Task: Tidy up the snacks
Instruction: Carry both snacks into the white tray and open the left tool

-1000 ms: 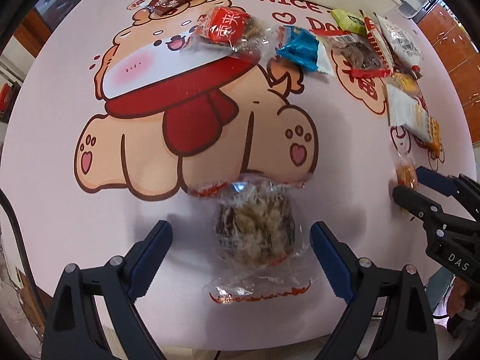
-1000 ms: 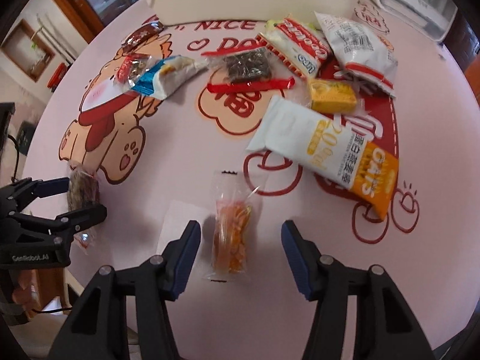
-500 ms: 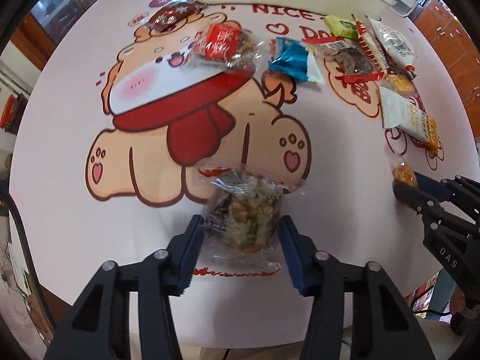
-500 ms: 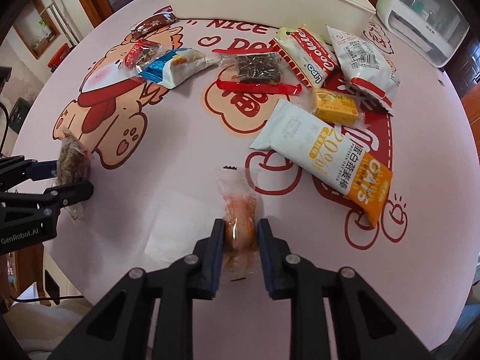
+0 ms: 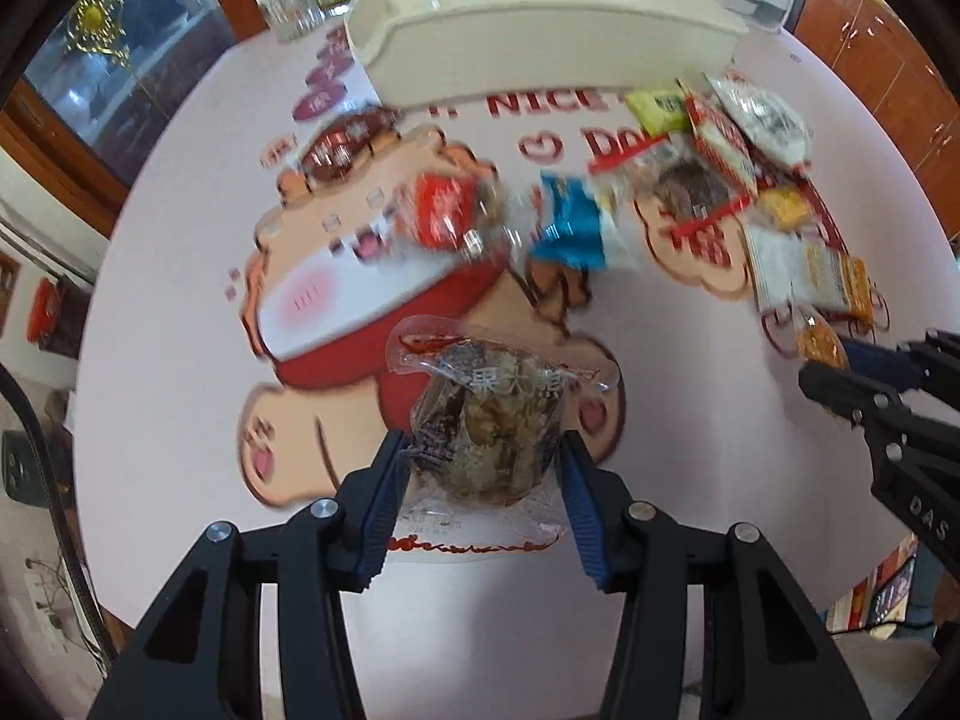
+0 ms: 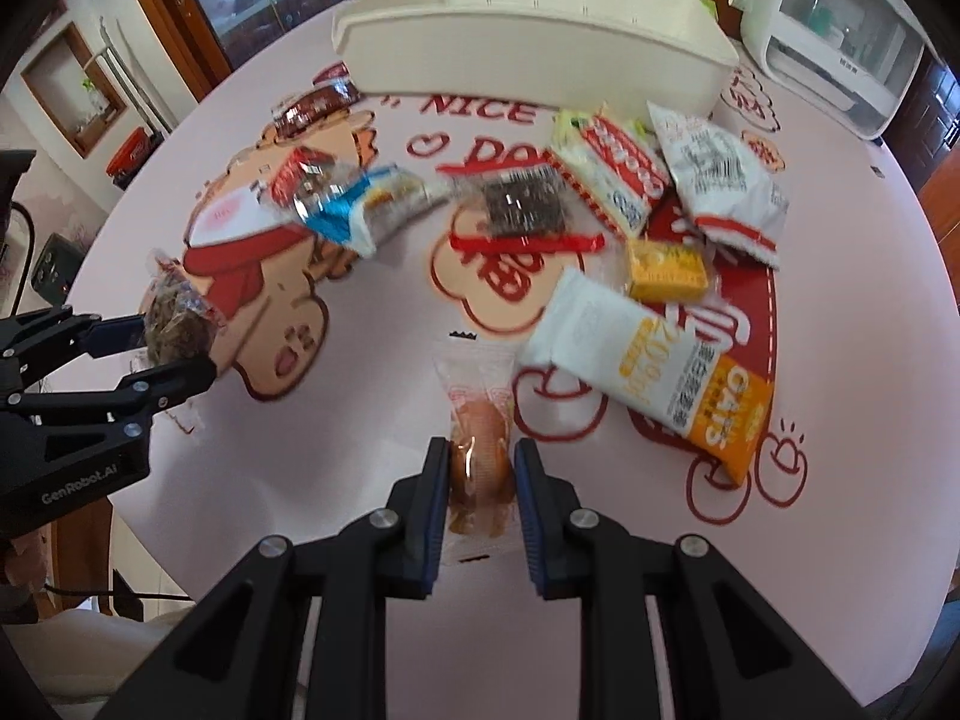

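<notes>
My left gripper point(image 5: 480, 480) is shut on a clear-wrapped brown nut cake point(image 5: 489, 432) and holds it above the pink table; it also shows in the right wrist view point(image 6: 177, 324). My right gripper point(image 6: 480, 468) is shut on a clear-wrapped orange pastry point(image 6: 480, 450), lifted off the table; the pastry also shows in the left wrist view point(image 5: 819, 342). A long cream tray point(image 6: 528, 54) stands at the far side of the table. Loose snacks lie in front of it: a red packet point(image 5: 444, 210), a blue packet point(image 5: 570, 228), a dark bar point(image 6: 525, 204), an oats packet point(image 6: 660, 354).
More packets lie at the right: a yellow block point(image 6: 666, 264), a red-and-white packet point(image 6: 618, 174), a white packet point(image 6: 720, 180), a brown wrapper point(image 6: 312, 102). A white appliance point(image 6: 840, 48) stands at the back right. Glasses point(image 5: 288, 0) stand behind the tray.
Both grippers closed on their snacks and lifted them. The view now tilts up and forward toward the tray.
</notes>
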A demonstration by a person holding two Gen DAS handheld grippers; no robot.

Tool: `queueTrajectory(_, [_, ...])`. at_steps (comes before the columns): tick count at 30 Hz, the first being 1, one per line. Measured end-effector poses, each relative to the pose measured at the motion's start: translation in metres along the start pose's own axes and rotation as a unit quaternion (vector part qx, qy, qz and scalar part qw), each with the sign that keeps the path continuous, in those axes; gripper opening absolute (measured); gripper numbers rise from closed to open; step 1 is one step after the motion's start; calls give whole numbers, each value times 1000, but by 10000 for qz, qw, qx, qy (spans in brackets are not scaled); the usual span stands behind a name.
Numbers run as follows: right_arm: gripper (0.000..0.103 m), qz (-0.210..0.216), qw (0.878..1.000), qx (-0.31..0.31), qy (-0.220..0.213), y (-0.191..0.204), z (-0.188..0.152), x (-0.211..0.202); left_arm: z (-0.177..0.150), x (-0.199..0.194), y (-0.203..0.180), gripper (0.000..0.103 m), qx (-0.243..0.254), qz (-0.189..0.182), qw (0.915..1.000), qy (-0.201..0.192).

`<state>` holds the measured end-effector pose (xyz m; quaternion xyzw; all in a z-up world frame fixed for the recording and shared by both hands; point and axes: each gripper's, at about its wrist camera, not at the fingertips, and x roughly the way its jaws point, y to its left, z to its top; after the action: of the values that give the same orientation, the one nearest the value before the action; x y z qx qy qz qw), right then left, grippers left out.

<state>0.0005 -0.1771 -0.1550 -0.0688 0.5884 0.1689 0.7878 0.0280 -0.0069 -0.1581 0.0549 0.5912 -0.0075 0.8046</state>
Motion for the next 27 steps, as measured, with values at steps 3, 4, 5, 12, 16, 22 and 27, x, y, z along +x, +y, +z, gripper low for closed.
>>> queueTrajectory(3, [22, 65, 9999, 87, -122, 4, 14, -8, 17, -13, 19, 49, -232, -226, 9994, -89])
queueTrajectory(4, [22, 100, 9997, 122, -159, 5, 19, -11, 21, -17, 23, 48, -283, -286, 9991, -138])
queueTrajectory(5, [22, 142, 9996, 155, -202, 6, 23, -14, 26, -22, 27, 49, -324, -328, 9987, -223])
queueTrajectory(12, [22, 366, 9966, 251, -694, 21, 67, -49, 82, -54, 41, 49, -220, -343, 9958, -816])
queueTrajectory(16, [22, 395, 9944, 273, -946, 23, 97, -73, 117, -77, 52, 49, -176, -527, 9928, -1065])
queueTrajectory(22, [22, 269, 9873, 341, -1526, 21, 159, -119, 173, -111, 64, 49, -8, -565, 9868, -1518])
queueTrajectory(27, [22, 120, 9776, 480, -2046, 15, 209, -158, 219, -132, 67, 49, 136, -413, 9811, -1883])
